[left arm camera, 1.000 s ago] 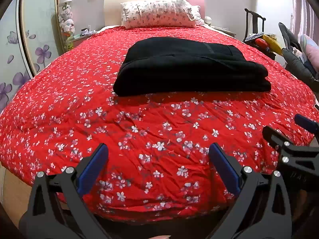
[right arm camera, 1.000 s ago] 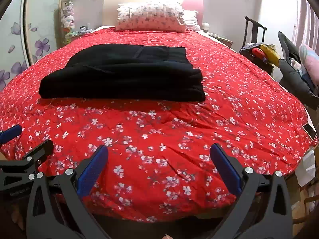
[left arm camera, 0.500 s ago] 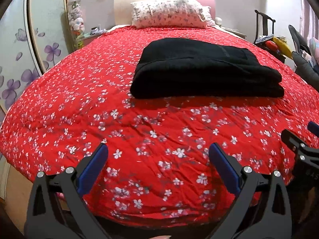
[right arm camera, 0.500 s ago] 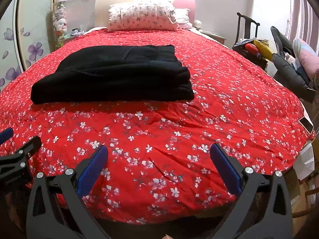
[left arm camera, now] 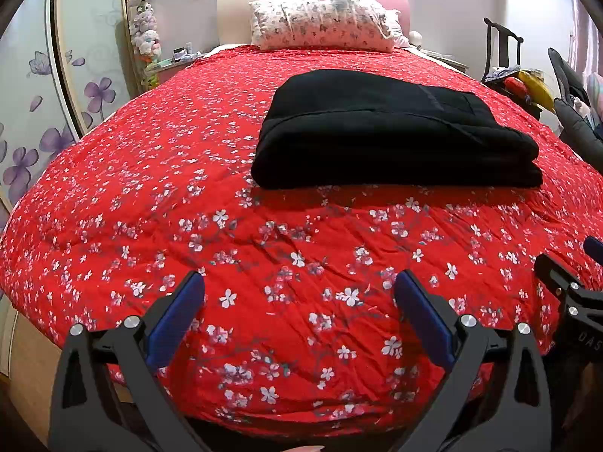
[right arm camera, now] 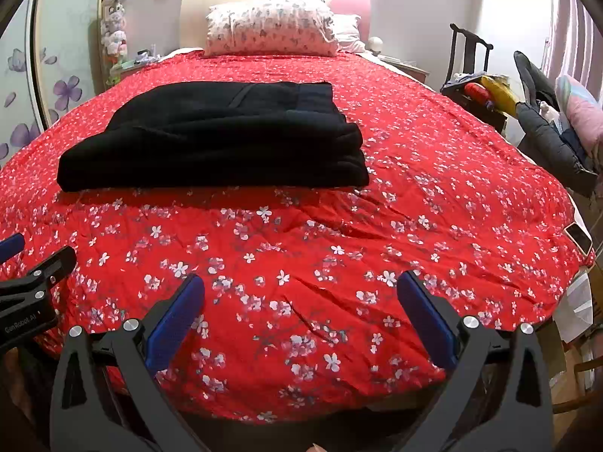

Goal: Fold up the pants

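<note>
Black pants [left arm camera: 392,132] lie folded into a thick rectangular stack on the red flowered bedspread [left arm camera: 150,173], toward the middle of the bed. In the right wrist view the same pants [right arm camera: 222,135] sit left of centre. My left gripper [left arm camera: 299,290] hovers open over the foot of the bed, well short of the pants, nothing between its blue pads. My right gripper [right arm camera: 301,290] is open too, equally far back and empty. Each gripper shows at the other view's edge: the right gripper [left arm camera: 569,286] and the left gripper [right arm camera: 34,278].
A flowered pillow [left arm camera: 320,20] leans on the headboard. A wardrobe door with purple flowers [left arm camera: 34,105] stands left. On the right are a dark chair [right arm camera: 467,60] with clutter, a dark jacket [right arm camera: 546,132], and a phone [right arm camera: 578,237] at the bed's edge.
Both grippers stayed open and empty. The left view has swung left, so the pants sit further right in it; the right view drifted slightly. The pants have not moved.
</note>
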Available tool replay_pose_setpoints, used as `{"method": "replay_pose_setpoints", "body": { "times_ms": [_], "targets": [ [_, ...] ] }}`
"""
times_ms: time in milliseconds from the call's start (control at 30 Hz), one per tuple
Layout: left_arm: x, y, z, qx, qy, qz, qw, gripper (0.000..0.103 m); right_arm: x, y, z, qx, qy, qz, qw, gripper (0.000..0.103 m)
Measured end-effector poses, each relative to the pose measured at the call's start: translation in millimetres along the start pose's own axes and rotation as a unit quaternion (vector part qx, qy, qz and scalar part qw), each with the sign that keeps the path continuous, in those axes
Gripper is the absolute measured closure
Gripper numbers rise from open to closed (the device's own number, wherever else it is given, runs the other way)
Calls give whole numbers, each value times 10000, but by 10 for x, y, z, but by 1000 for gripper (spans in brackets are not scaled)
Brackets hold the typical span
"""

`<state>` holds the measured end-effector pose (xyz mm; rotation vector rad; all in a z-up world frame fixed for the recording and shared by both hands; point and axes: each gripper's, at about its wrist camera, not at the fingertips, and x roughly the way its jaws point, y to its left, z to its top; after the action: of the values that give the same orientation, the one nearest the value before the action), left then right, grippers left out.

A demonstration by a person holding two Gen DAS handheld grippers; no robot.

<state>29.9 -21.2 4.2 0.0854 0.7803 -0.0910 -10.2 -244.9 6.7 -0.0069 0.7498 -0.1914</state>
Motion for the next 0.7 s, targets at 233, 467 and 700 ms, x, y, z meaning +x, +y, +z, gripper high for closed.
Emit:
{"method": "replay_pose_setpoints", "body": {
  "times_ms": [233, 467, 700],
  "targets": [
    [0, -6, -5, 4, 0, -1, 10000, 2, 16, 14, -3, -31, 28, 9, 10000, 1],
    [7, -8, 0, 12, -1, 3, 10000, 2, 17, 22, -10, -26, 41, 17, 10000, 1],
    [8, -6, -3, 11, -1, 1, 10000, 2, 22, 21, -11, -25, 50, 20, 10000, 1]
  ]
}}
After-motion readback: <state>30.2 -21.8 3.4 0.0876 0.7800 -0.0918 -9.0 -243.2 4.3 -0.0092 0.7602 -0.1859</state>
